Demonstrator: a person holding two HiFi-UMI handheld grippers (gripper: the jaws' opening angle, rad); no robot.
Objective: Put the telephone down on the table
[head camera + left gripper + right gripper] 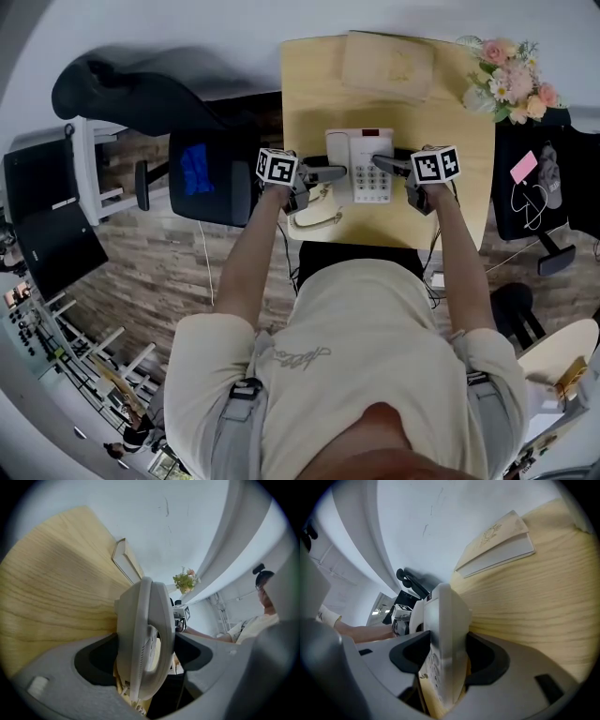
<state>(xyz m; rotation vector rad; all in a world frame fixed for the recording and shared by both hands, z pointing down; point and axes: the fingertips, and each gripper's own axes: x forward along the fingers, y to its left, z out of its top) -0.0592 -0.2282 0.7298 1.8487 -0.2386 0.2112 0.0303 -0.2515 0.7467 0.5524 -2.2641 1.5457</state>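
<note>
A white desk telephone point(361, 161) with a keypad and a handset is over the front half of the wooden table point(441, 131). My left gripper point(335, 173) is shut on its left side, where the handset point(143, 639) fills the space between the jaws. My right gripper point(382, 163) is shut on its right side, clamping the keypad edge point(440, 648). The coiled cord point(317, 214) hangs by the table's front left corner. Whether the telephone's base touches the table I cannot tell.
A closed tan book point(387, 64) lies at the table's far edge. A bunch of flowers point(511, 80) stands at the far right corner. A black chair point(202, 173) is left of the table, and dark bags point(539, 187) are to its right.
</note>
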